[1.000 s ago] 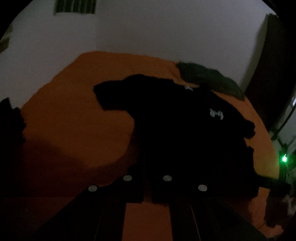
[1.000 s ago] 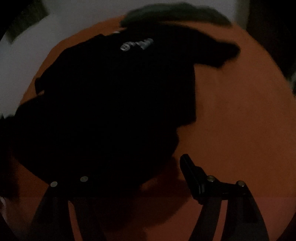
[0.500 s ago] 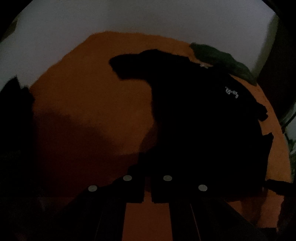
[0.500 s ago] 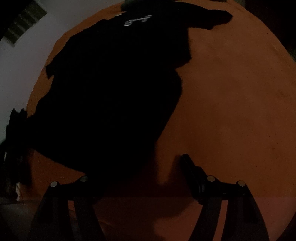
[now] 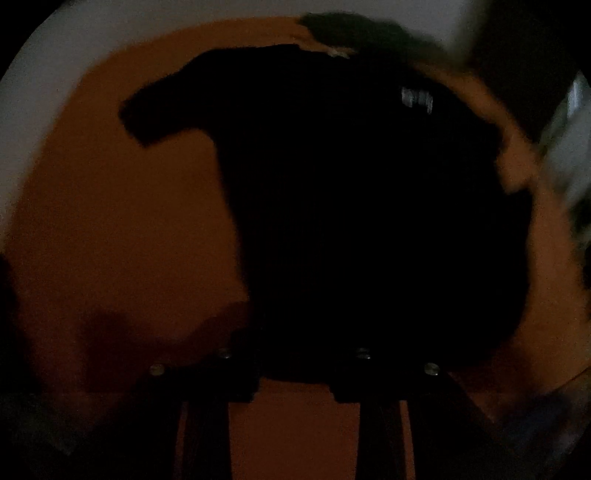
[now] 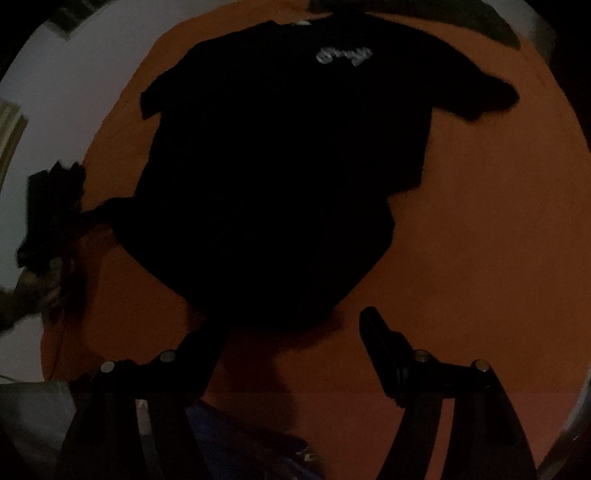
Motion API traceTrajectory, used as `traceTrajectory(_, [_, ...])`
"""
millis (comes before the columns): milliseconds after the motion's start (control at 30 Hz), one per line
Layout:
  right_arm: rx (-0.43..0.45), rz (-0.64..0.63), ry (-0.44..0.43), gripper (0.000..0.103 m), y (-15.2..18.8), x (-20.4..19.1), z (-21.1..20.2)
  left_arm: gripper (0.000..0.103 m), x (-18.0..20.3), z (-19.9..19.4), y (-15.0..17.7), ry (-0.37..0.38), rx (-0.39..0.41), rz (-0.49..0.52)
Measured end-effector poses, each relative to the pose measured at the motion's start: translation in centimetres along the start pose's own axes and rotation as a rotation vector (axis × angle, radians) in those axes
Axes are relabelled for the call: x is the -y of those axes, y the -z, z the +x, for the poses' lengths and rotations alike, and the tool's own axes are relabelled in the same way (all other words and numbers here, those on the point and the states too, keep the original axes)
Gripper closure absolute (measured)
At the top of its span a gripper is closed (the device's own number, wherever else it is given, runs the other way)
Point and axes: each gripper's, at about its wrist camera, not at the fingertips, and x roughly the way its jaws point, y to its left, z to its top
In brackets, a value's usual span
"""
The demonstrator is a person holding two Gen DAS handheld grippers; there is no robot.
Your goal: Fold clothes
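A black T-shirt (image 5: 362,206) with a small white chest logo (image 5: 416,99) lies spread on the orange bed sheet (image 5: 122,229), collar away from me. My left gripper (image 5: 295,365) points steeply down at the near hem. Its jaws are opening, and the hem's edge lies between the parted fingers without being pressed. In the right wrist view the same T-shirt (image 6: 288,177) fills the middle. My right gripper (image 6: 293,321) hangs open over the near hem with nothing gripped. The room is very dark and the left wrist view is blurred.
A dark green cloth (image 5: 369,33) lies at the far end of the sheet, also seen as the dark green cloth (image 6: 472,18). A pale wall (image 6: 74,74) stands behind the bed. A dark shape (image 6: 51,206) touches the shirt's left corner. Blue fabric (image 6: 243,443) shows below the right gripper.
The left gripper came down toward the sheet and its shut jaws have parted at the hem. The right gripper rose, still open, and the shirt now lies flatter and fully in view.
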Motion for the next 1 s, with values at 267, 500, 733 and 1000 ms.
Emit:
traceTrajectory(267, [0.307,0.142,0.042,0.031,2.3,-4.7,-7.4,0.083,1.1,-5.2,4.3,-0.156,0.027,-0.109])
traceTrajectory(500, [0.464,0.236,0.131,0.031,2.8,-10.2,-17.4,0.086,-1.2,-10.1,6.8,-0.105,0.112,-0.236])
traceTrajectory(733, [0.397,0.019,0.201,0.026,0.0,-12.9,-15.5,0.086,1.3,-8.8,7.1,-0.105,-0.056,0.031])
traceTrajectory(1000, [0.128,-0.179,0.171,0.026,0.9,-8.3,2.5,0.084,0.0,-3.3,4.9,-0.041,-0.128,-0.109])
